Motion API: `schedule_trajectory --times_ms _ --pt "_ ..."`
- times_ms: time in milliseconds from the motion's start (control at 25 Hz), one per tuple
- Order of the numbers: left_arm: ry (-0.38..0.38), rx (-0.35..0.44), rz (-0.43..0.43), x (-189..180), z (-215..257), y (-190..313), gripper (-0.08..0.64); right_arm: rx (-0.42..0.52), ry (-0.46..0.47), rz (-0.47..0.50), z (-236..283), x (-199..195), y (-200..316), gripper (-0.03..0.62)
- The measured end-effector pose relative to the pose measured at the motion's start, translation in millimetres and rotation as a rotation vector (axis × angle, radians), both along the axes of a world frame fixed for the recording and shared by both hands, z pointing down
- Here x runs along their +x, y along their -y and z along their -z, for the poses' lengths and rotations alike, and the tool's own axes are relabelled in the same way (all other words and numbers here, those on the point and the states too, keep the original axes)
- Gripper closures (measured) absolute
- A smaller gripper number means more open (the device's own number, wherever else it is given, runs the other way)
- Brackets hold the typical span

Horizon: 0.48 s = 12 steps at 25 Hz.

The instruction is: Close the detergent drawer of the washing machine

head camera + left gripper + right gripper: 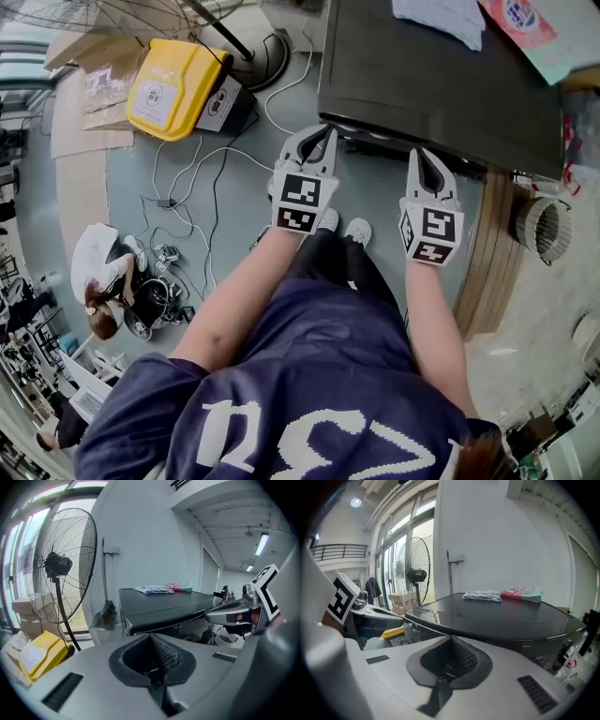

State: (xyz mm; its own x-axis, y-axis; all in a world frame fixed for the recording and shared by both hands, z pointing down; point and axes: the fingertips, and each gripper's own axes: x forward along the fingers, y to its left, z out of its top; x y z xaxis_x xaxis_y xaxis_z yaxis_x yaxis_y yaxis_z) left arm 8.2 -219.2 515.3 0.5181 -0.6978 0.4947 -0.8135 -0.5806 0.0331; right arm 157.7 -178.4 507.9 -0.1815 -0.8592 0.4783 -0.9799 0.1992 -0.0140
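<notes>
- The washing machine [422, 75] stands straight ahead of the person, its dark top carrying a folded cloth [441, 19] and a pink packet [525, 23] towards the far side.
- The detergent drawer should sit in the machine's front, under the top's near edge. Only a glossy strip shows there, and I cannot pick the drawer out.
- The left gripper [322, 133] is just off the machine's near left corner. Its jaws are pressed together with nothing between them.
- The right gripper [424, 156] is at the near edge, jaws likewise together and empty.
- The drawer is probably a light, stiff plastic tray on slides, with a smooth, slippery face.
- It likely needs no grip, just a flat push on the middle of its front so it doesn't skew.
</notes>
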Motion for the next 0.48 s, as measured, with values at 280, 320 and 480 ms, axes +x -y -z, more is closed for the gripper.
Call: schedule_trajectory --times_ms 280,320,480 --pt "-0.006 -0.003 0.006 1.1 -0.8 2.1 0.540 0.002 0.002 -0.003 -1.5 1.2 2.2 0.575" --pt "-0.009 -0.002 0.005 1.3 -0.5 3.0 0.540 0.003 0.002 0.000 -1.3 1.5 3.1 0.575" --pt "-0.011 0.000 0.001 1.9 0.1 3.9 0.541 0.008 0.007 0.003 -0.9 2.4 4.0 0.575"
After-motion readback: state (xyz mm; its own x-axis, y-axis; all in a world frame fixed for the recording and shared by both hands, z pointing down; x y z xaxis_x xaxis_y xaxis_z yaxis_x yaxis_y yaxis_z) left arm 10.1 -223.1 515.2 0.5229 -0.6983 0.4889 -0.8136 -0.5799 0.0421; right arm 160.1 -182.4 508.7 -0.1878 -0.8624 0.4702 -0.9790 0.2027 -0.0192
